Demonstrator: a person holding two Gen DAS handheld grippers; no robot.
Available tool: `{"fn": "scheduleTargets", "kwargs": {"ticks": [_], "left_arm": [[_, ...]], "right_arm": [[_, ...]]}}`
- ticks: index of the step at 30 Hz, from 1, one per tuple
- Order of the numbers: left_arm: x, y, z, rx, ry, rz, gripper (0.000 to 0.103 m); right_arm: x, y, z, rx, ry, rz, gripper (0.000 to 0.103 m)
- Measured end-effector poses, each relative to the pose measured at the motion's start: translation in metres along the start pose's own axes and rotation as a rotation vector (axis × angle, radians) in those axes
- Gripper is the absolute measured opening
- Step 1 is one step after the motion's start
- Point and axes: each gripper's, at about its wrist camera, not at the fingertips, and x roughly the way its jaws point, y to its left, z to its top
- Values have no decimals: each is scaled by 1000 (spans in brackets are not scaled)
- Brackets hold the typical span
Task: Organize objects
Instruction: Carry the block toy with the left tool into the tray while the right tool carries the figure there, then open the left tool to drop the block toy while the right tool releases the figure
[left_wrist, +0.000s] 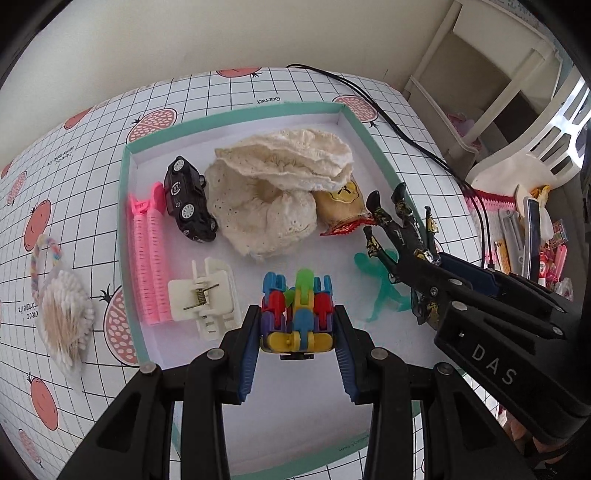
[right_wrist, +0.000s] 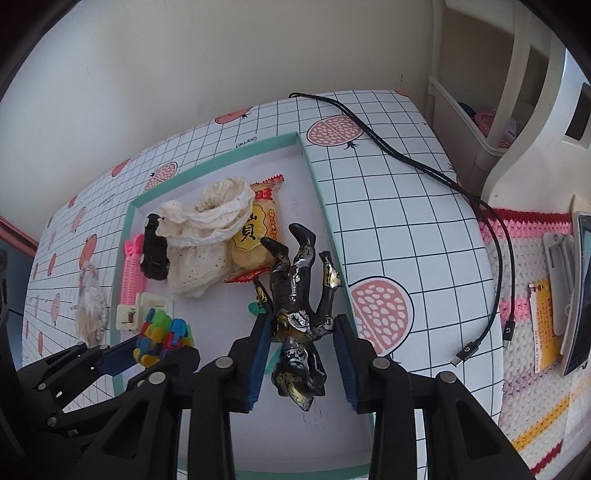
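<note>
Plastic throughout, light and stiff: your left gripper (left_wrist: 297, 334) pinches the block toy (left_wrist: 297, 314) squarely; your right gripper (right_wrist: 301, 341) pinches the figure (right_wrist: 301, 295) at its shoulders, so mind those thin limbs.

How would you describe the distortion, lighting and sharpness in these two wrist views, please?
Left wrist view: strong fisheye bowing of the tray edges, dark vignette corners, even daylight, and the block toy is sharp. Right wrist view: the same barrel curve on the tablecloth grid, bright window glare at upper right, and the black figure is crisp, with faint highlights.
</note>
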Motion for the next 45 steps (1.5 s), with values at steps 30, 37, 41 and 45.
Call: {"fn": "scheduleTargets", "kwargs": {"ticks": [30, 37, 41, 45], "left_arm": [[-24, 22, 6, -30, -20, -13, 45], [-44, 35, 16, -62, -85, -11, 45], [-53, 44, 17, -80, -114, 8, 45], [-52, 53, 17, -94, -119, 37, 49]], "right_arm": [[-36, 23, 9, -63, -56, -8, 41], [-50, 29, 11, -71, -89, 4, 41], [-45, 29, 11, -71, -79, 2, 41], [-37, 29, 11, -69, -63, -9, 40]]}}
